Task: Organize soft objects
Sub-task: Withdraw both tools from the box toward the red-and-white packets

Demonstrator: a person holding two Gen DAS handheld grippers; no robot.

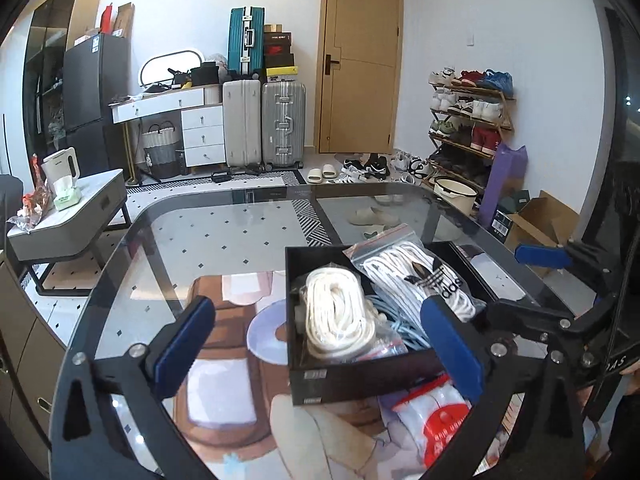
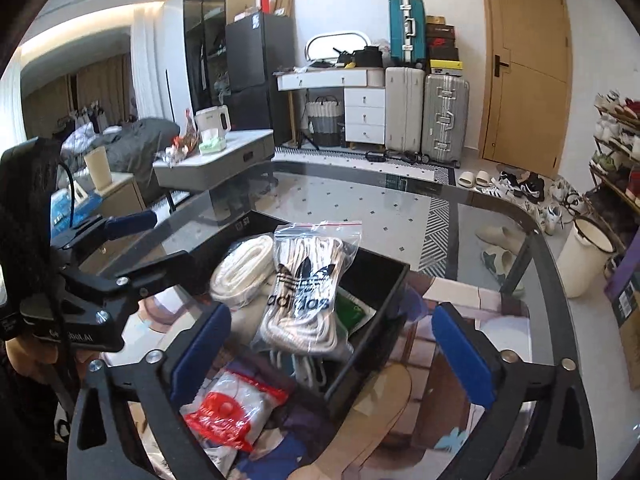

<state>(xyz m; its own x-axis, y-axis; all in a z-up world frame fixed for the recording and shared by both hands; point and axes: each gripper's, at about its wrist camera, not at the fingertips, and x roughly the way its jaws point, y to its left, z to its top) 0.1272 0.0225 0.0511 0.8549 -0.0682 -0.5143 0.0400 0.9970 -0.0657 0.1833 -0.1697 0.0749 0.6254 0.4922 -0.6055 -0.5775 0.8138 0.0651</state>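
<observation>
Nearest the cameras, a red-and-white bagged bundle [image 2: 234, 412] lies on the glass table [image 1: 224, 236], just outside the near wall of the black box [image 1: 360, 372]. It looks like the one soft item left to put away, so the sorting seems mostly done but not finished.

The left gripper [image 1: 318, 344] is held low over the table's near edge, pointing forward, with its blue pads spread wide and nothing between them. Its right pad [image 1: 452, 344] hangs in front of the box's near right corner; whether it touches the box I cannot tell. The right gripper [image 2: 328, 354] is also wide open and empty, angled down toward the box, its left pad [image 2: 200, 350] above the red-and-white bundle and its right pad [image 2: 460, 354] well clear over bare glass.

Just beyond, inside the box, lie the items already stowed: a coil of white laces [image 1: 338, 312] in clear wrap at the left, a zip bag of white laces with the adidas logo [image 2: 304, 284] propped across the middle and sticking up above the rim, pale blue laces [image 1: 404, 328] underneath, and a green packet [image 2: 352, 312] against the right wall. The adidas bag sits loosely and may need pressing down.

Farther off, past the table, are suitcases [image 1: 264, 128], a wooden door [image 1: 360, 64] and a shoe rack [image 1: 468, 120].
</observation>
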